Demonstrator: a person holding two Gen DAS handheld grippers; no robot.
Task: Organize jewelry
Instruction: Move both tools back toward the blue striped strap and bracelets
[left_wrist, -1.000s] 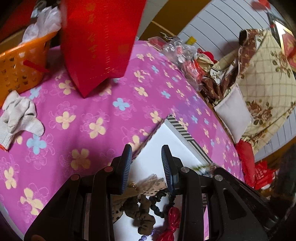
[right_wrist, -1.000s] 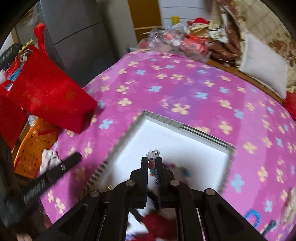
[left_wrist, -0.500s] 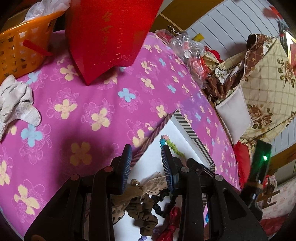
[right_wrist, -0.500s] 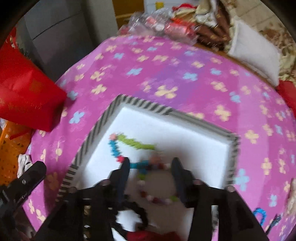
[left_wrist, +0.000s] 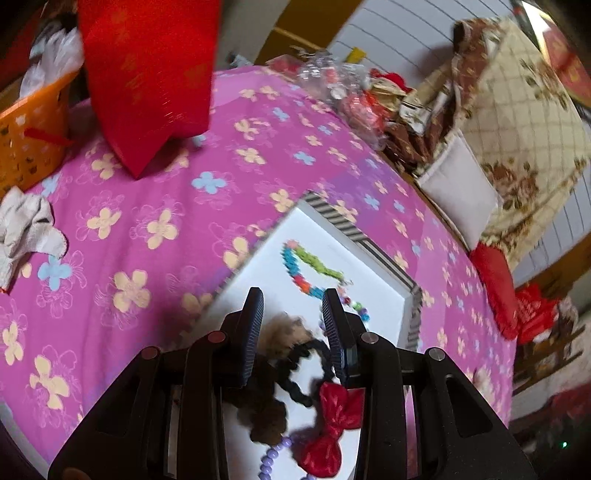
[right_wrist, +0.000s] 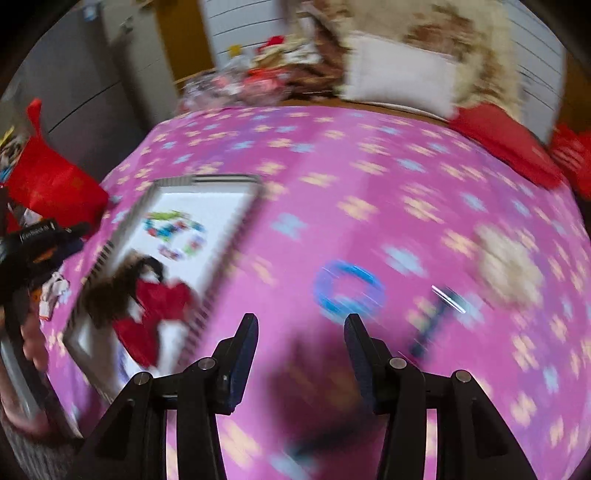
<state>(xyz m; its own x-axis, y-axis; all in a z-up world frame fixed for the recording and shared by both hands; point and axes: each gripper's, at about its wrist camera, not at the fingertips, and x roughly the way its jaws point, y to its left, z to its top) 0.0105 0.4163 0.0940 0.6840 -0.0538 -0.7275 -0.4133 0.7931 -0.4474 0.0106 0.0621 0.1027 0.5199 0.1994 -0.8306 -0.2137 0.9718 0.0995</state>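
A white tray with a striped rim (left_wrist: 373, 245) (right_wrist: 236, 236) lies on the pink flowered cloth. In it lie a colourful bead necklace (left_wrist: 306, 267) (right_wrist: 171, 230), brown and black hair ties (left_wrist: 280, 365), a red bow (left_wrist: 334, 424) (right_wrist: 155, 314) and lilac beads (left_wrist: 271, 456). My left gripper (left_wrist: 293, 321) is open and empty, just above the hair ties. My right gripper (right_wrist: 299, 326) is open and empty over the cloth, right of the tray. Ahead of it lie a blue ring (right_wrist: 347, 291), a dark blue stick-like piece (right_wrist: 432, 321) and a beige puffy item (right_wrist: 509, 266), all blurred.
A red bag (left_wrist: 147, 81) and an orange basket (left_wrist: 29, 133) stand at the far left, with a grey rag (left_wrist: 26, 229) on the cloth. Plastic packets (left_wrist: 343, 96), a patterned cushion (left_wrist: 517, 140) and red items (left_wrist: 495, 280) line the far right edge.
My right gripper released the bead necklace into the tray, opened, and swung right over the cloth toward the blue ring. The left gripper shifted slightly over the tray.
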